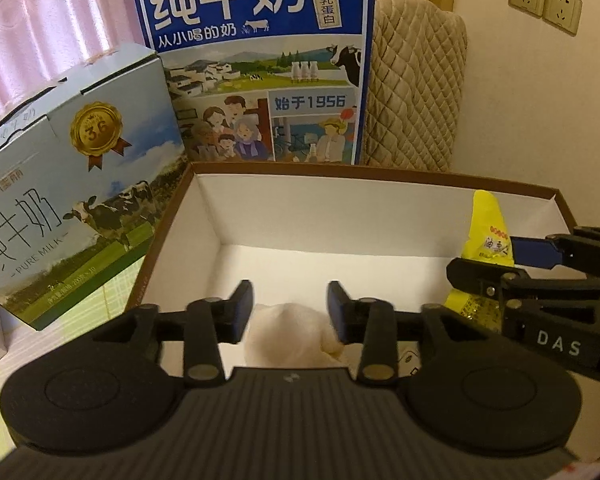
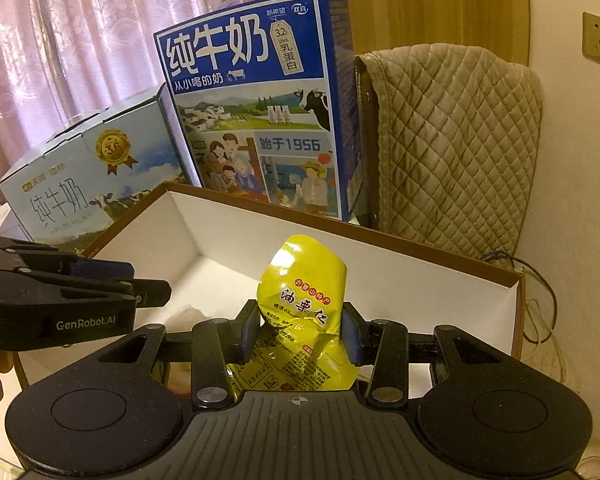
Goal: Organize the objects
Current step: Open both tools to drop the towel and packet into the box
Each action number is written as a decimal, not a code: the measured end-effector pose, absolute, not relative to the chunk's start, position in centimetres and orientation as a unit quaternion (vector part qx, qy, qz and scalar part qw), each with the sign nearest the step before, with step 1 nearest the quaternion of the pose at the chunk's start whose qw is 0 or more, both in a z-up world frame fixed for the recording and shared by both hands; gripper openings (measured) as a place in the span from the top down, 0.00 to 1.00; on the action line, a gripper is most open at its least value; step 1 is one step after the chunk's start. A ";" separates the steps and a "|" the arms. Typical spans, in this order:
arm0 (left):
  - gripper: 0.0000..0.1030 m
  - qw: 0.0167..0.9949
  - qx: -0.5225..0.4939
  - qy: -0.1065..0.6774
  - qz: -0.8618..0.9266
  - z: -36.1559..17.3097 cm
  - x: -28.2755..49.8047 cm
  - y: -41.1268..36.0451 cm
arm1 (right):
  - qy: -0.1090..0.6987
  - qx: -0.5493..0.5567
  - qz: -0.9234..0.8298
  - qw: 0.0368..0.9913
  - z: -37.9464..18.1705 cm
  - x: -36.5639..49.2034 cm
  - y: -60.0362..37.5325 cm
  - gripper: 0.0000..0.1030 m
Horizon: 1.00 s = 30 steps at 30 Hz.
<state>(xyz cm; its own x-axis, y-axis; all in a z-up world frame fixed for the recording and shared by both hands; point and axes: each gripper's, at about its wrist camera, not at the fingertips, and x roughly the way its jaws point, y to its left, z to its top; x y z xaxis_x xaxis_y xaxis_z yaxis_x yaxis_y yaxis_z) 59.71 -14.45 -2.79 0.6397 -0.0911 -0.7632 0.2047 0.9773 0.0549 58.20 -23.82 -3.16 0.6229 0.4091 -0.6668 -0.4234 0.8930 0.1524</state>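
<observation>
An open cardboard box [image 1: 380,216] with a white inside and brown rim lies in front of both grippers; it also shows in the right wrist view [image 2: 420,264]. My right gripper [image 2: 300,332] is shut on a crumpled yellow snack packet [image 2: 304,292] and holds it over the box; the packet shows in the left wrist view [image 1: 486,232] too. My left gripper [image 1: 290,310] has its jaws apart over the box, just above a white lumpy object [image 1: 288,336] that lies inside; I cannot tell whether the pads touch it.
A light-blue milk carton [image 1: 72,200] lies left of the box. A tall dark-blue milk carton [image 1: 256,64] stands behind it. A beige quilted cover [image 1: 416,92] hangs at the back right. Pink curtains [image 2: 80,40] and wall sockets [image 1: 544,0] lie beyond.
</observation>
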 end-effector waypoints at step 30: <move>0.30 0.915 0.030 0.397 -0.060 0.3 55.4 -11.6 | 0.350 0.017 0.219 0.911 -0.9 56.3 -24.3 0.34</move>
<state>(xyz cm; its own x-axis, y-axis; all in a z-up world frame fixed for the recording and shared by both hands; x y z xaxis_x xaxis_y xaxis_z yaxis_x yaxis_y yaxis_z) 55.44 -11.59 0.27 0.6768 -0.0869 -0.7310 0.1339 0.9910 0.0061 56.31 -24.30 -0.88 0.6591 0.4102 -0.6304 -0.3864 0.9038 0.1840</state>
